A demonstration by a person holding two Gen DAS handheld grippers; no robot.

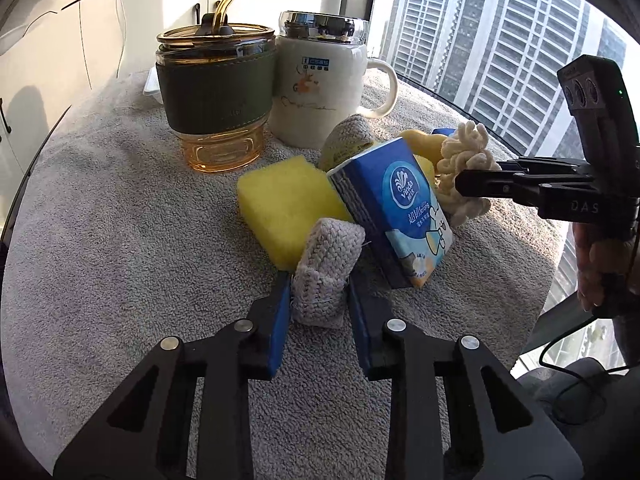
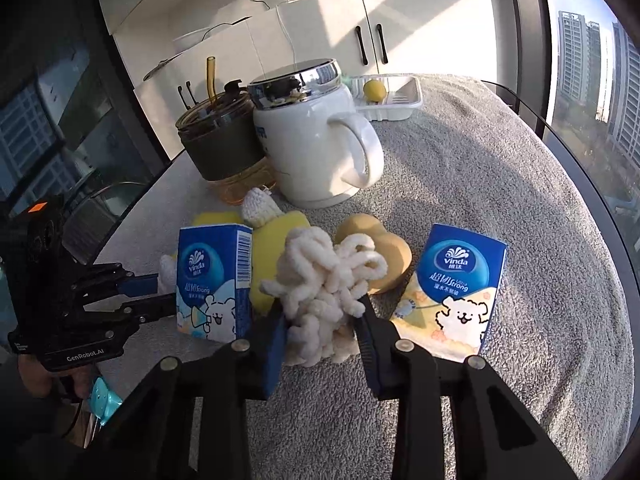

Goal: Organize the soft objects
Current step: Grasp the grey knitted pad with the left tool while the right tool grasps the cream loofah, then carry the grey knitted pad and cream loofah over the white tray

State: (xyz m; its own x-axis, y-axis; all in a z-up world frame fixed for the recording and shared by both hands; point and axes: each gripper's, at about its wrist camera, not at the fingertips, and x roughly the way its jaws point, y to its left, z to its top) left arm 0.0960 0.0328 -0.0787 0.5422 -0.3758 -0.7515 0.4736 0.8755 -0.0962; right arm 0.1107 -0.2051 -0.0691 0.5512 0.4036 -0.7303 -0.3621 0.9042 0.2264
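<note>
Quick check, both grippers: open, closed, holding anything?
Left gripper: closed on the grey knitted pad.
Right gripper: closed on the cream chenille scrubber.

Grey knitted pad (image 1: 320, 272), cream noodle-like cloth (image 2: 320, 280), yellow sponge (image 1: 284, 204), two blue tissue packs (image 2: 214, 284) (image 2: 452, 292): clustering together, lying mid-tabletop.

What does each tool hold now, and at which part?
The left tool grips the grey knitted pad at its near lower end. The right tool grips the cream yarn bundle around its lower middle.
</note>
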